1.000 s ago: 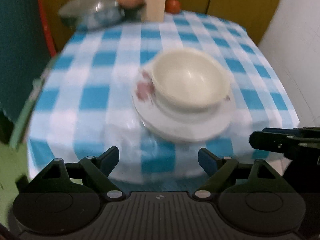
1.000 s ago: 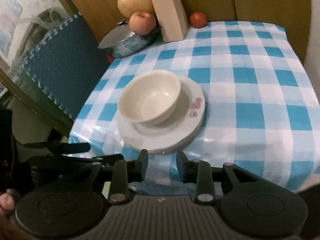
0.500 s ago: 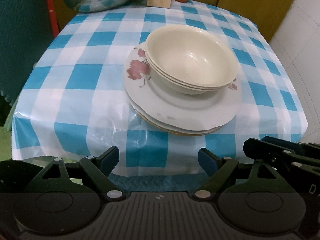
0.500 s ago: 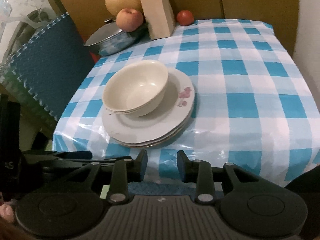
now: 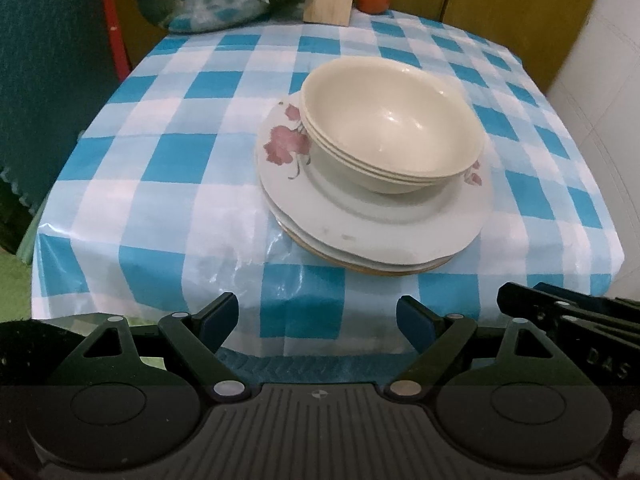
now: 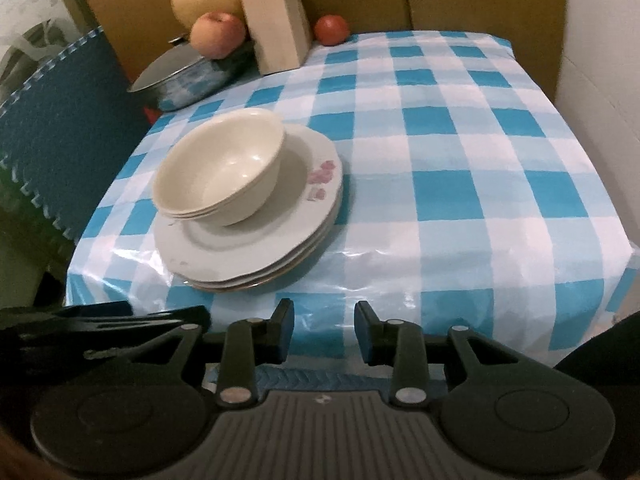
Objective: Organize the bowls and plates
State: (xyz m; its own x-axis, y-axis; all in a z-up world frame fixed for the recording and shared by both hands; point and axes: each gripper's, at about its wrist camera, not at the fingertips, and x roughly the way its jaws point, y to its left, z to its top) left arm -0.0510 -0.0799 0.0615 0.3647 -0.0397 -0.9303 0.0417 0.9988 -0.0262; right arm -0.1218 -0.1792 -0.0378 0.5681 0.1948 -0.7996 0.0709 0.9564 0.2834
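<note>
Left gripper (image 5: 318, 320) gapes wide and right gripper (image 6: 324, 330) stands narrowly apart, both empty; nested cream bowls (image 5: 390, 136) on stacked plates (image 5: 360, 220) sit on the desk (image 6: 460, 200) just ahead of them

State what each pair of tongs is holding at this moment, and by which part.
Nothing is held. The left tongs and right tongs both stand open and empty near the table edge, short of the bowls and plates.

A table (image 6: 460, 184) in a blue-and-white checked plastic cloth carries a stack of plates (image 6: 256, 256) near its front edge; a lidded pan (image 6: 188, 76), wooden block (image 6: 276, 24) and tomato (image 6: 331, 30) sit at the back.
</note>
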